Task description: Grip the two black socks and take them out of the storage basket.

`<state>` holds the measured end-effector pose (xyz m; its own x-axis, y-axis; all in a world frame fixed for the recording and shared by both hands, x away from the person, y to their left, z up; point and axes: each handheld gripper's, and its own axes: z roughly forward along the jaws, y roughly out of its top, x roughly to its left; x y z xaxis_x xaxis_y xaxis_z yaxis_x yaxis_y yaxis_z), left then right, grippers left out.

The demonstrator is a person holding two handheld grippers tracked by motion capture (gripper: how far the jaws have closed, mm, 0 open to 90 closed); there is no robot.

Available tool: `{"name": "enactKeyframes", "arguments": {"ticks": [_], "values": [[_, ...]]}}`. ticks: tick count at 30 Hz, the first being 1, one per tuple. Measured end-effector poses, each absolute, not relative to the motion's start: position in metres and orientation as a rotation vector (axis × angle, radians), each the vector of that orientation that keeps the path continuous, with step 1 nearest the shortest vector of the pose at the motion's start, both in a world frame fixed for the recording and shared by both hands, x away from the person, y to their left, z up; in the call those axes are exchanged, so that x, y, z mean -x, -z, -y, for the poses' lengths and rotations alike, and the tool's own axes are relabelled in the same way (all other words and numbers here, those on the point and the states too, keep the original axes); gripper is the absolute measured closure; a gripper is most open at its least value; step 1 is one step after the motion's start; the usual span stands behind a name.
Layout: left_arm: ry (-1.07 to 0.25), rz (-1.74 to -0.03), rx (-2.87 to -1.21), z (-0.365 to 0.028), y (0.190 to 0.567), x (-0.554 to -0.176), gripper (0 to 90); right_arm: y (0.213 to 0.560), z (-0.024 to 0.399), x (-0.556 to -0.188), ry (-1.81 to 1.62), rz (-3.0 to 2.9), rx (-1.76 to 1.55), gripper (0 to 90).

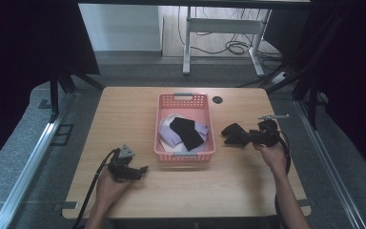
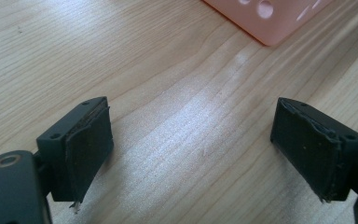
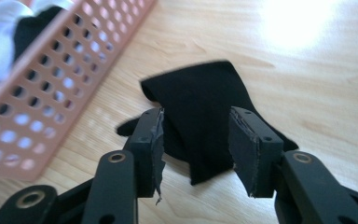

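Black fabric sock (image 3: 205, 116) is seen on the wooden worktop (image 3: 317, 84), loose between part-open right gripper (image 3: 196, 140) jaws; left gripper (image 2: 191, 149) jaws are spread wide, empty.

The bench (image 1: 181, 186) is a light wood top with visible grain, rounded corners and a dark round cable hole (image 1: 218, 99) near its far edge. Directly on it sits a pink perforated basket (image 1: 164, 125), between the two claws: to the right of the left claw (image 1: 142, 170) and to the left of the right claw (image 1: 228, 133). A black cloth (image 3: 205, 100) lies flat on the wood beside the basket, under and just ahead of the right claw. Under the left claw the wood is bare, with a basket corner (image 2: 272, 23) ahead of it.
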<state>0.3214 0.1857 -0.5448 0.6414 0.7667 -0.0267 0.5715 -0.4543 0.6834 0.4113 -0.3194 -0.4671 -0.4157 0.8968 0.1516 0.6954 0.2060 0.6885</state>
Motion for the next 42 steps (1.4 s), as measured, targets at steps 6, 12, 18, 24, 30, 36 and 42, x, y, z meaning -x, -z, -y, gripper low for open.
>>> {"name": "enactKeyframes", "arguments": {"ticks": [6,12,18,24,30,36,42], "values": [[-0.376,-1.037,-2.189,-0.186,0.545,-0.321,12.6,0.445,0.305,-0.415,-1.103,-2.241,-1.418,45.5],[-0.376,-1.034,-2.194,-0.186,0.545,-0.322,12.6,0.428,0.283,-0.421,-1.166,-2.261,-1.366,39.2],[-0.376,-1.034,-2.194,-0.186,0.545,-0.322,12.6,0.421,0.255,-0.428,-1.178,-2.321,-1.285,37.9],[-0.376,-1.034,-2.194,-0.186,0.545,-0.322,12.6,0.421,0.224,-0.435,-1.135,-2.374,-1.188,40.2],[-0.376,-1.034,-2.194,-0.186,0.545,-0.322,12.6,0.424,0.195,-0.442,-1.097,-2.424,-1.118,40.3],[-0.376,-1.034,-2.193,-0.186,0.545,-0.322,12.6,0.427,0.168,-0.451,-1.09,-2.455,-1.076,42.6],[-0.375,-1.033,-2.192,-0.186,0.545,-0.322,12.6,0.433,0.146,-0.46,-1.11,-2.469,-1.057,47.6]]}}
